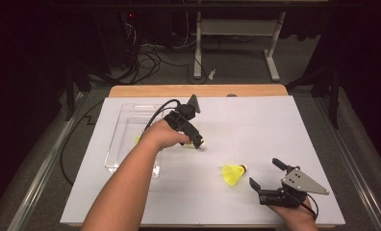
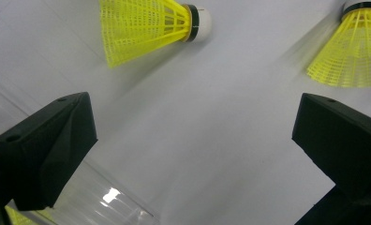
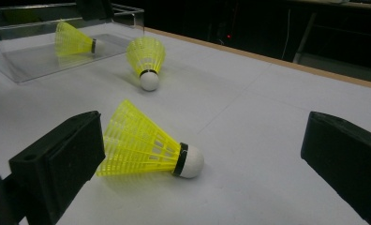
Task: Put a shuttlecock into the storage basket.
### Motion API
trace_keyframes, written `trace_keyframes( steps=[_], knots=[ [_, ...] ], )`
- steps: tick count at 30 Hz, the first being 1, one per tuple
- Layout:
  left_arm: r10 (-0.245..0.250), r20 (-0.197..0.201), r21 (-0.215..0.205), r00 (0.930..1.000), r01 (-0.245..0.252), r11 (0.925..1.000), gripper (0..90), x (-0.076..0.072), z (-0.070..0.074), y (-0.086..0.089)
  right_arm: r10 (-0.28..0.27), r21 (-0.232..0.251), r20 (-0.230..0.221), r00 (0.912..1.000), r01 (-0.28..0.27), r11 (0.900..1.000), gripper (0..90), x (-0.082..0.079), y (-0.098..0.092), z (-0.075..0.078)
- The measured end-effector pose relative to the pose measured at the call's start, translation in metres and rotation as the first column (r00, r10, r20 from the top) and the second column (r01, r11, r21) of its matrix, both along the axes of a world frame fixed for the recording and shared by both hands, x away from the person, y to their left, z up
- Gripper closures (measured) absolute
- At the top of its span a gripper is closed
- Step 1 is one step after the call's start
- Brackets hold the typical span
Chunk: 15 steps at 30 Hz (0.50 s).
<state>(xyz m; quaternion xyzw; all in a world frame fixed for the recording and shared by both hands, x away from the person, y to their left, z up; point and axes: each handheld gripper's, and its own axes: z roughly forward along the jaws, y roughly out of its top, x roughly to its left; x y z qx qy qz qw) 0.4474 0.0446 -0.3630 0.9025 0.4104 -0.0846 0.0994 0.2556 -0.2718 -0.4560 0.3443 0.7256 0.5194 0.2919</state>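
Note:
Three yellow shuttlecocks with white corks are in play. One shuttlecock [image 1: 233, 174] [image 3: 151, 150] lies on its side on the white table, just in front of my right gripper [image 1: 264, 172] [image 3: 207, 136], which is open and not touching it. A second shuttlecock [image 1: 200, 144] [image 3: 148, 61] lies by the tip of my left gripper [image 1: 194, 137] [image 2: 193, 122], whose jaws stand wide open above the table with nothing between them. The left gripper view has two shuttlecocks [image 2: 151, 26] [image 2: 352, 51] beyond its jaws. A third shuttlecock [image 1: 138, 139] [image 3: 76, 40] rests inside the clear tray [image 1: 126, 108] [image 3: 15, 70] [image 2: 108, 197].
White paper [image 1: 256, 120] covers the table, with a wooden edge [image 1: 198, 90] at the far side. The clear tray stands at the left. Cables and table legs are on the floor beyond.

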Motion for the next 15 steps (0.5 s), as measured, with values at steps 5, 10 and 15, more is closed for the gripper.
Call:
trace_keyframes(
  steps=[5, 10, 15],
  knots=[
    [0.02, 0.005, 0.012, 0.9998, -0.02, 0.9997, 1.8, 0.011, -0.008, -0.002, 0.001, -0.004, 0.003, 1.0, -0.001, 1.0, 0.5, -0.001, -0.001, 0.001],
    [0.016, -0.006, 0.015, 0.9998, -0.016, 0.9998, 2.6, 0.018, -0.016, -0.002, -0.006, 0.001, 0.001, 1.0, 0.006, 1.0, 0.5, -0.003, -0.003, 0.001],
    [0.021, 0.0, -0.005, 0.9998, -0.021, 0.9998, 7.5, 0.024, -0.021, -0.001, -0.011, 0.003, 0.003, 0.9999, 0.011, 1.0, 0.5, -0.004, -0.005, 0.001]
  ],
)
